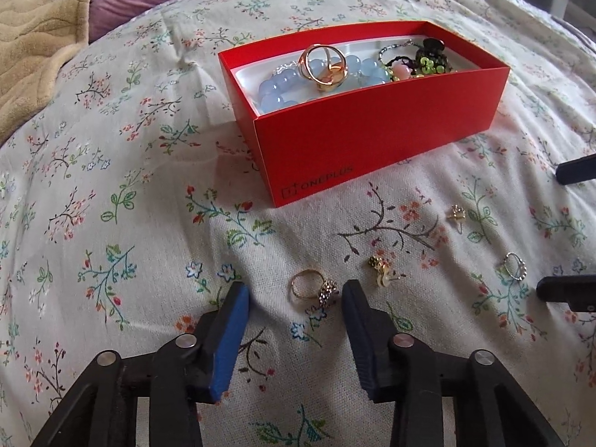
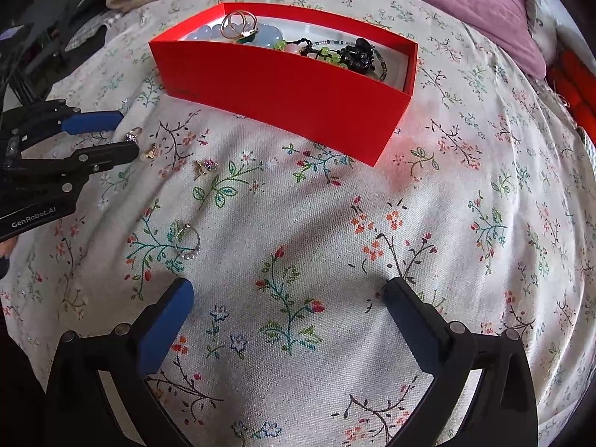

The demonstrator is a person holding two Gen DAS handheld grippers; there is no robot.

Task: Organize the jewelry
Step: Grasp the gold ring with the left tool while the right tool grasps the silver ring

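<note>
Four bits left near the box (image 1: 372, 149); bracelets already inside. Left claw (image 1: 296, 294) narrow round ring (image 1: 313, 289), right claw (image 2: 288, 292) wide, empty.

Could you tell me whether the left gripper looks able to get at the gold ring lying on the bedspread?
Probably yes: the gold ring lies between the left gripper fingers, nothing covers it, and the nearby earring sits outside them.

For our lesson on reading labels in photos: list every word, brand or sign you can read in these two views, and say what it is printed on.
"ONEPLUS", with a small square logo before it: on the near side wall of the red box, seen in the left wrist view.
"GenRobot.AI": on the black body of the left tool, seen in the right wrist view.
No other readable text.
</note>
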